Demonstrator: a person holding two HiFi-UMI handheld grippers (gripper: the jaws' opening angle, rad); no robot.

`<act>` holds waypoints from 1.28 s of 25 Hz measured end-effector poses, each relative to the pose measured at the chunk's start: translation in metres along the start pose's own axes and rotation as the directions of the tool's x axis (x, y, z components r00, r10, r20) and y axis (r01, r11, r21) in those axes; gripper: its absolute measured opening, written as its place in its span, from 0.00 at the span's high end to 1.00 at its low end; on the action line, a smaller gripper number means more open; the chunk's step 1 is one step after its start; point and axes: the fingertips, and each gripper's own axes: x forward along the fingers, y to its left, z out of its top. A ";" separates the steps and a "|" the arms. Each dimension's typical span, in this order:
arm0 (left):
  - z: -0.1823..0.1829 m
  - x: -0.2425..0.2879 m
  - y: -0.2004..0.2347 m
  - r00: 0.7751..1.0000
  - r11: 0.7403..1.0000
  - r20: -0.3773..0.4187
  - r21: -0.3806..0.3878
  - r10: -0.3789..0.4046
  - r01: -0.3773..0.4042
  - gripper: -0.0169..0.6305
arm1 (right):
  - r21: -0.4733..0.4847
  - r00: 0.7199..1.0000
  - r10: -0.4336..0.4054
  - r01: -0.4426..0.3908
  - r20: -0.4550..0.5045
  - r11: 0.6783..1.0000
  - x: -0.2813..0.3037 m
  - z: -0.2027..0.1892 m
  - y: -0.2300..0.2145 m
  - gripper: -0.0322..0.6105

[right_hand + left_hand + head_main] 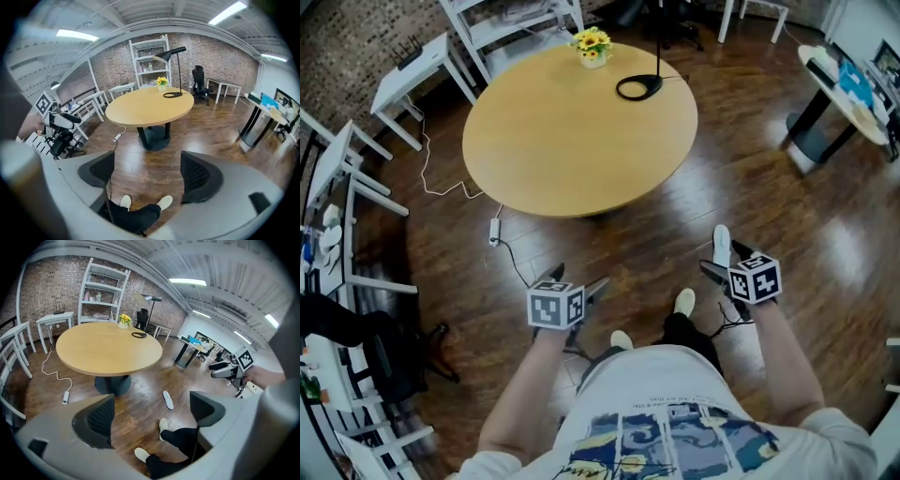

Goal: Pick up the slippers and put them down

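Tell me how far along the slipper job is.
Nothing looks done yet. One white slipper lies loose on the wood floor. Nothing is in hand: the left gripper and right gripper are both open and empty. Picking the slipper up and setting it down are both left to do.

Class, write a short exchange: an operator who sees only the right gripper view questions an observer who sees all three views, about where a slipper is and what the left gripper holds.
Operator: The right gripper is open and empty. Any slipper around?
Observer: Yes. The head view shows one white slipper lying on the floor, near the person's shoe.
Operator: I see the left gripper only from the side. Is it holding anything?
Observer: No. Its own view shows its jaws apart and empty.
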 end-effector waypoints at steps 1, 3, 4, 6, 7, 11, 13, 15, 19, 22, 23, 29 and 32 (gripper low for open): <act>0.000 -0.012 0.003 1.000 1.000 0.018 -0.004 0.009 -0.009 0.20 | -0.010 1.000 0.003 -0.003 0.004 1.000 -0.006 0.002 0.008 0.23; -0.004 -0.031 0.006 0.998 1.000 0.049 -0.017 0.026 -0.026 0.20 | -0.032 1.000 0.012 -0.012 0.011 0.999 -0.017 0.002 0.020 0.23; -0.008 -0.039 0.007 0.998 0.999 0.059 -0.027 0.034 -0.032 0.20 | -0.039 1.000 0.020 -0.019 0.015 0.999 -0.021 0.002 0.026 0.23; -0.013 -0.051 0.009 0.996 0.997 0.073 -0.053 0.052 -0.048 0.20 | -0.049 0.999 0.036 -0.035 0.023 0.998 -0.029 0.002 0.034 0.23; -0.015 -0.055 0.011 0.995 0.996 0.078 -0.070 0.064 -0.058 0.20 | -0.054 0.999 0.043 -0.042 0.025 0.998 -0.032 0.004 0.037 0.23; -0.020 -0.067 0.013 0.992 0.989 0.081 -0.124 0.093 -0.082 0.20 | -0.073 0.998 0.063 -0.061 0.025 0.995 -0.041 0.014 0.043 0.23; -0.022 -0.069 0.014 0.992 0.988 0.075 -0.124 0.102 -0.093 0.20 | -0.082 0.997 0.071 -0.068 0.033 0.994 -0.042 0.019 0.044 0.23; -0.020 -0.071 0.014 0.991 0.987 0.071 -0.128 0.111 -0.101 0.20 | -0.085 0.995 0.086 -0.082 0.044 0.993 -0.044 0.023 0.045 0.23; -0.013 -0.069 0.007 0.992 0.986 0.065 -0.129 0.111 -0.101 0.20 | -0.078 0.994 0.090 -0.085 0.061 0.993 -0.054 0.027 0.039 0.23; -0.010 -0.066 -0.001 0.993 0.988 0.054 -0.120 0.105 -0.098 0.20 | -0.077 0.995 0.079 -0.075 0.057 0.994 -0.059 0.022 0.031 0.23; -0.009 -0.066 -0.003 0.993 0.988 0.053 -0.115 0.106 -0.099 0.20 | -0.076 0.996 0.075 -0.070 0.054 0.995 -0.061 0.020 0.029 0.23; -0.009 -0.066 -0.004 0.993 0.989 0.040 -0.108 0.109 -0.104 0.20 | -0.069 0.997 0.068 -0.065 0.042 0.996 -0.063 0.014 0.023 0.23; -0.011 -0.065 -0.002 0.993 0.988 0.035 -0.111 0.112 -0.108 0.20 | -0.080 0.996 0.074 -0.071 0.041 0.994 -0.061 0.018 0.026 0.23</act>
